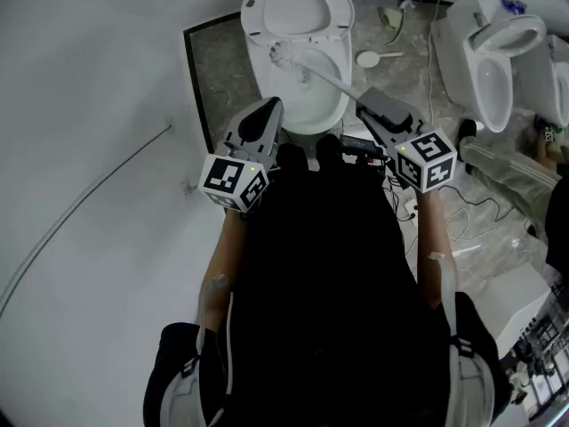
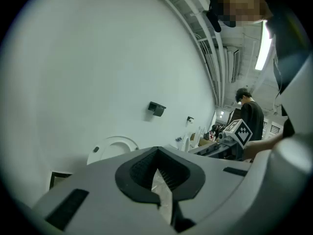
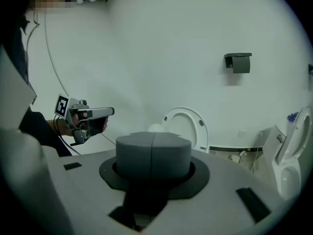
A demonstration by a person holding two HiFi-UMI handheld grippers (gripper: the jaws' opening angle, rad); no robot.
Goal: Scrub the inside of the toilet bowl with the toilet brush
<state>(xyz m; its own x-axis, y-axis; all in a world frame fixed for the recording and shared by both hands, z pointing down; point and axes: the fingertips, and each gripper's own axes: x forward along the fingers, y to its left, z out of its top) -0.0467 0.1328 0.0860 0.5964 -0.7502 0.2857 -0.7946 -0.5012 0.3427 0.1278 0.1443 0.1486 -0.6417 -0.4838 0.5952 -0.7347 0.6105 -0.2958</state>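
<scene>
Since the right claw is clamped on the brush handle, the head sits ahead of it in the bowl, ready to scrub. Left claw is pinched closed and empty, probably just keeping clear.

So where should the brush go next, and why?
Probably dip the brush head lower into the bowl. The right gripper is shut on the handle of the toilet brush, and the brush's head sits high at the back rim of the toilet bowl, just under the raised seat. The lower walls look untouched by it.
</scene>
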